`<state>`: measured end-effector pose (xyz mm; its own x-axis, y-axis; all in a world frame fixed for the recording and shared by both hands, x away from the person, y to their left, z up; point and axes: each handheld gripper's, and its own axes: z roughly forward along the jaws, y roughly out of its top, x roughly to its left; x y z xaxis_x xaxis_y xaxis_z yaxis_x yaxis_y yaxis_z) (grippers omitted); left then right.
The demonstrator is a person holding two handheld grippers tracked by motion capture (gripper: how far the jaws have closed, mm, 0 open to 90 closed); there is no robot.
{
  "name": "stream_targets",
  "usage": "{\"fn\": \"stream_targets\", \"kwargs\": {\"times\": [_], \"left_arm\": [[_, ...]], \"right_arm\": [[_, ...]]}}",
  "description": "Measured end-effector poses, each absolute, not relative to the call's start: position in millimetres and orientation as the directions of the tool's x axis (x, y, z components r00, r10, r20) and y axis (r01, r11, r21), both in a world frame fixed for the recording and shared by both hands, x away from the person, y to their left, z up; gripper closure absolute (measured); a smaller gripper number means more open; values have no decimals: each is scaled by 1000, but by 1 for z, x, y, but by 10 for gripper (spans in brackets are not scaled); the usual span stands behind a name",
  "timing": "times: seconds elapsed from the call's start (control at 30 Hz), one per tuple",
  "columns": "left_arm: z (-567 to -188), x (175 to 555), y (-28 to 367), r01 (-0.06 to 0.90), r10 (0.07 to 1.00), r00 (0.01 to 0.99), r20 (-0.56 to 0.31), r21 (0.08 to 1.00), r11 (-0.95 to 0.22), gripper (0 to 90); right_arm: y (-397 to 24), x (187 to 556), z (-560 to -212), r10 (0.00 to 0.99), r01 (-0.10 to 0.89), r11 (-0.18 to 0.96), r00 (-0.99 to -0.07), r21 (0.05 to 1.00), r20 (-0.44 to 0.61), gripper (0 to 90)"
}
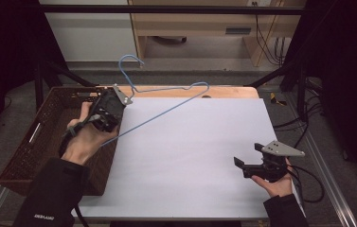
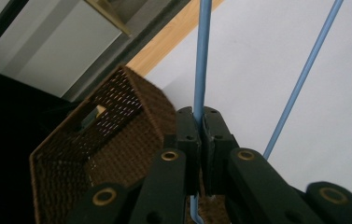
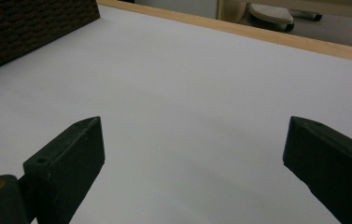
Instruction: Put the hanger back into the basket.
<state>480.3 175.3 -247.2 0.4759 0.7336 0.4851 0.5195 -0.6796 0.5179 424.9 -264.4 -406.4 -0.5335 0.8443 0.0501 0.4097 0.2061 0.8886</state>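
A thin blue wire hanger hangs in the air over the far left of the white table, its hook pointing up toward the back. My left gripper, above the basket's right wall, is shut on one of its wires. In the left gripper view the two black jaws pinch the blue wire, and the hanger's other wire runs past on the right. My right gripper rests low over the near right of the table, jaws wide apart with nothing between them. The right gripper view shows its fingertips over bare white surface.
A brown woven basket stands at the left edge of the table, partly under my left hand. A wooden strip runs along the table's far edge. Black frame bars and cables surround the table.
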Motion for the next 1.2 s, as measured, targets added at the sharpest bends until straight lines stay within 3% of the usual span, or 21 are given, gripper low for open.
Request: {"fn": "stream_targets", "kwargs": {"times": [0.73, 1.2], "left_arm": [[-238, 487, 266, 641, 823, 337, 457, 529, -556, 874], [-257, 489, 325, 731, 869, 237, 433, 510, -454, 873]], "right_arm": [[-264, 426, -408, 841, 408, 219, -540, 886, 41, 59], [-263, 426, -408, 841, 414, 219, -539, 884, 44, 58]]}}
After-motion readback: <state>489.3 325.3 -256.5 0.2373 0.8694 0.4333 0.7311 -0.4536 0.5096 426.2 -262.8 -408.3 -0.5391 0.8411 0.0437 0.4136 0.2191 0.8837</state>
